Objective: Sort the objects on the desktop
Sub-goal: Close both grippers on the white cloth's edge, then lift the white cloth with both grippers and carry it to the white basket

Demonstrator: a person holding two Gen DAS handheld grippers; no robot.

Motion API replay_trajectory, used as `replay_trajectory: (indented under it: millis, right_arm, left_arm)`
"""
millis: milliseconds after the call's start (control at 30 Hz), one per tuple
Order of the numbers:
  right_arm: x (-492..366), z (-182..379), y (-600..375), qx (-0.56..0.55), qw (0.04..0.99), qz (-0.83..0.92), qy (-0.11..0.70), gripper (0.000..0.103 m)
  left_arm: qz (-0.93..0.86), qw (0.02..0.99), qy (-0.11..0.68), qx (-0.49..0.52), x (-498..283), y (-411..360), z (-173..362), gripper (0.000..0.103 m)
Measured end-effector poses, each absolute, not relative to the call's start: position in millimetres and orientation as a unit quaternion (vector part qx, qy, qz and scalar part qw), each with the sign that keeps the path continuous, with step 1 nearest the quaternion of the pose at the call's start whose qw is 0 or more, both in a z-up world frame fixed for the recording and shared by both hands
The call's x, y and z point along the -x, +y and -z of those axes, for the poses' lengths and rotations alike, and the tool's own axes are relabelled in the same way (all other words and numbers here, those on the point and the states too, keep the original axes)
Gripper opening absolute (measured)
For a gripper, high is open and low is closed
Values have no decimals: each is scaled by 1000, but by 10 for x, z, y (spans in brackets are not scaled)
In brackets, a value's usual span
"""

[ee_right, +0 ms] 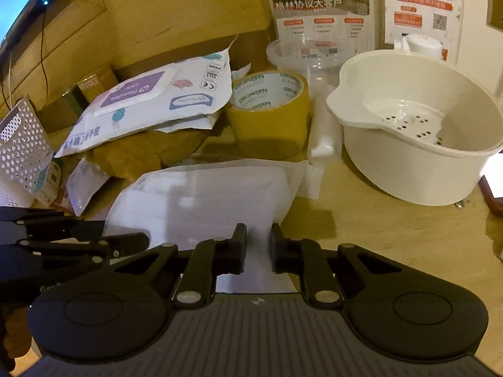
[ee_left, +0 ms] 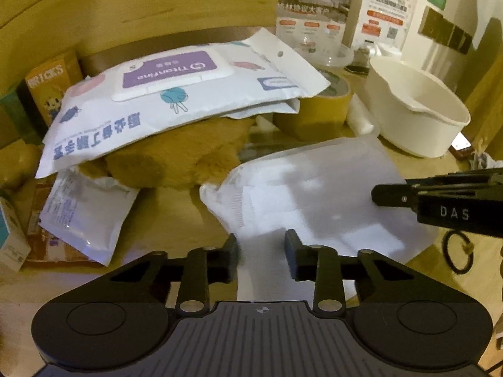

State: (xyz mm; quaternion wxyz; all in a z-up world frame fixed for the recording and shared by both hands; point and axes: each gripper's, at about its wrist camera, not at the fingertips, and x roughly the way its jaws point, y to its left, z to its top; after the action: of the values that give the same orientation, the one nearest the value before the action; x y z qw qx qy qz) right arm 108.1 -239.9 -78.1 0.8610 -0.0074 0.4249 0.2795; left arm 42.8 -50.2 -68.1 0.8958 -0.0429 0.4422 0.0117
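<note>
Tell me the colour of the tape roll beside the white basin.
Yellow tape roll, white inner core; clearest in right wrist view.

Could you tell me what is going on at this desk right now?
A person is sorting a cluttered desk with two handheld grippers. Both the left gripper and the right gripper are at the near edge of a white packet, jaws slightly apart around it; a firm grip is not clear. Behind lie a wipes pack, a roll of yellow tape and an empty white bowl.

Both wrist views low, close, sharing white pack [ee_left: 314, 188] [ee_right: 204, 194].
</note>
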Motion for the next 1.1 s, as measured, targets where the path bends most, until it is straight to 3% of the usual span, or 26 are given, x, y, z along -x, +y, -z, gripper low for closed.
replay_trajectory:
  millis: [267, 1100]
  right_arm:
    - [-921, 639, -2427, 2, 867, -284, 408, 14]
    - [-523, -51, -1757, 27, 879, -352, 321, 14]
  left_arm:
    - [-11, 903, 427, 45, -293, -443, 548, 21]
    - [-78, 937, 339, 31, 215, 217, -218, 21]
